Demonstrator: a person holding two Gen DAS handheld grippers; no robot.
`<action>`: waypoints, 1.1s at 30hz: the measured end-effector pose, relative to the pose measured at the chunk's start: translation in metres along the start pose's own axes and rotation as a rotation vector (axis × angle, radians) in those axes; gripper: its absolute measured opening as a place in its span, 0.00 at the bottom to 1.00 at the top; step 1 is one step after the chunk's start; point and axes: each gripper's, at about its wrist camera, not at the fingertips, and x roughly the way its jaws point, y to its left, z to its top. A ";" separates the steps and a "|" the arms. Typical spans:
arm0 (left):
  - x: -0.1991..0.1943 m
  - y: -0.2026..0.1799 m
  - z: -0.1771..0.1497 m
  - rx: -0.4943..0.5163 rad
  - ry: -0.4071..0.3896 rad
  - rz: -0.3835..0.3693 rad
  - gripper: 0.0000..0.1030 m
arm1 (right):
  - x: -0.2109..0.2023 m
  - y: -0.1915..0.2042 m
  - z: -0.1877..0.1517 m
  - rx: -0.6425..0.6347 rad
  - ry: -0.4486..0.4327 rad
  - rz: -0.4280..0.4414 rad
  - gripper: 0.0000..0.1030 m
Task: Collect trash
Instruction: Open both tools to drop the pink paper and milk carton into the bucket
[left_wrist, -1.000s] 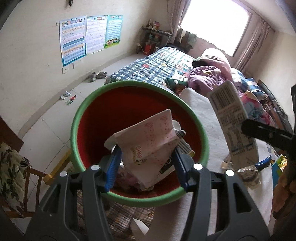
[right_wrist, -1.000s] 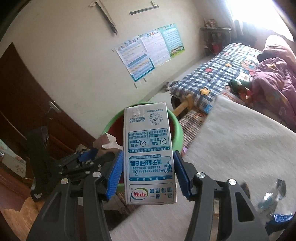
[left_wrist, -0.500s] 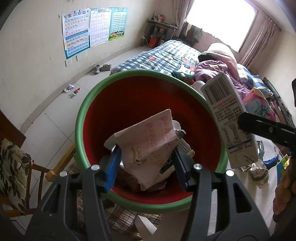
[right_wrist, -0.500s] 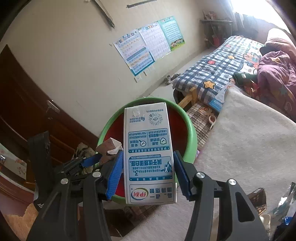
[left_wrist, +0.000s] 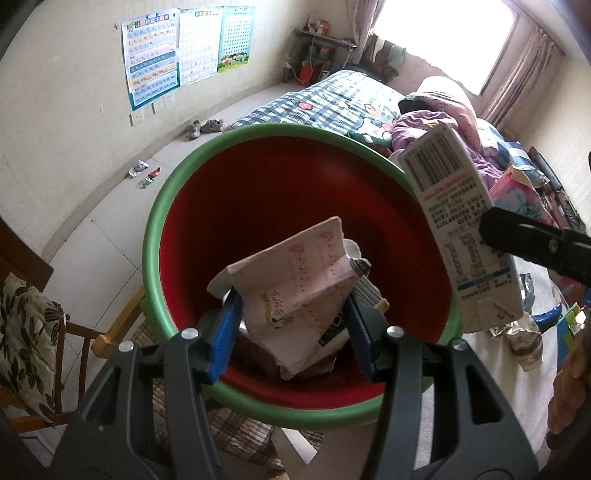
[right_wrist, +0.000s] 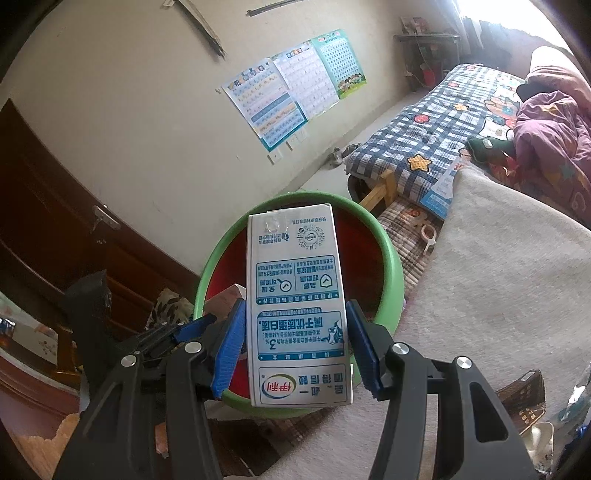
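- A crumpled pink-and-white paper carton (left_wrist: 295, 288) is pinched between the blue pads of the left gripper (left_wrist: 293, 332), held over the open mouth of the bin.
- A white and blue milk carton (right_wrist: 297, 314) is clamped between the blue pads of the right gripper (right_wrist: 295, 343); it stands on end with its print upside down to the camera, in front of the bin's opening.
- In the left wrist view the same milk carton (left_wrist: 458, 229) appears at the right, tilted above the bin's right rim, with one black finger (left_wrist: 535, 247) of the right gripper across it.
- The bin (left_wrist: 155, 236) is a round bucket, red inside with a green rim (right_wrist: 395, 266).
- The bin stands just beside a surface covered with a pale grey cloth (right_wrist: 498, 295).
- More wrappers (left_wrist: 524, 339) lie on that cloth at the right.
- Behind is a bed with a blue checked quilt (right_wrist: 417, 140) and a heap of purple bedding (right_wrist: 546, 122).
- Three colourful posters (left_wrist: 184, 51) hang on the cream wall.
- Small scraps of litter (left_wrist: 144, 171) and a pair of shoes (left_wrist: 205, 127) lie on the floor by the wall.
- A wooden chair with a leaf-print cushion (left_wrist: 26, 347) stands at the left.
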 end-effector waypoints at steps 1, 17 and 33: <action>0.000 0.000 0.000 -0.001 0.000 0.000 0.50 | 0.001 0.000 0.000 0.001 0.001 -0.001 0.51; 0.000 0.009 -0.003 -0.027 0.003 0.011 0.60 | 0.008 0.004 0.003 -0.005 -0.002 -0.007 0.51; -0.014 0.009 -0.003 -0.079 -0.050 0.024 0.70 | -0.030 -0.007 -0.003 0.056 -0.094 0.014 0.69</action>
